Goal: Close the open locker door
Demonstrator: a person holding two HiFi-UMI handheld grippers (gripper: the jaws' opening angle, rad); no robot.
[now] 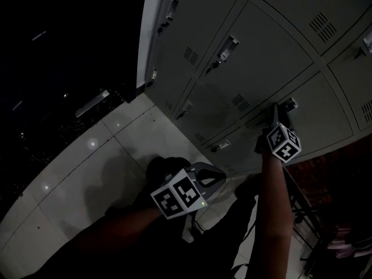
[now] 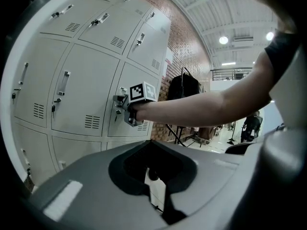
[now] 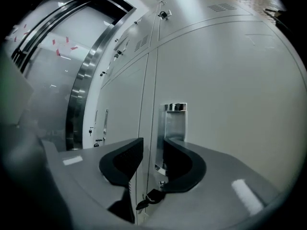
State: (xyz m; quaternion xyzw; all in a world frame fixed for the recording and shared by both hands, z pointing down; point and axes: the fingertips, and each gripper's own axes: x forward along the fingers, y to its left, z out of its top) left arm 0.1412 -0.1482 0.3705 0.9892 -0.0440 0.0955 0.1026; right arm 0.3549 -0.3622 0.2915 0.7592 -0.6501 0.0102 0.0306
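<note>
The grey locker door [image 1: 308, 112] stands nearly flush in the bank of lockers; in the right gripper view I see it [image 3: 230, 104] with its chrome handle [image 3: 175, 121]. My right gripper [image 1: 274, 115] is up against this door beside the handle [image 1: 289, 104]. Its jaws [image 3: 152, 145] stand part open: the door's seam shows in the gap and the right jaw covers the handle's lower part. Nothing is visibly pinched. A key hangs in the lock [image 3: 152, 195] below. My left gripper [image 1: 216, 176] is held low by the person's body, shut and empty [image 2: 152, 145].
More closed locker doors [image 1: 232, 51] with handles and vents fill the wall. A pale tiled floor [image 1: 116, 156] lies below, with dark clutter [image 1: 87, 106] at the left. A dark garment on a rack [image 2: 184, 87] stands by a brick wall. A metal door frame [image 3: 81, 95] is left of the lockers.
</note>
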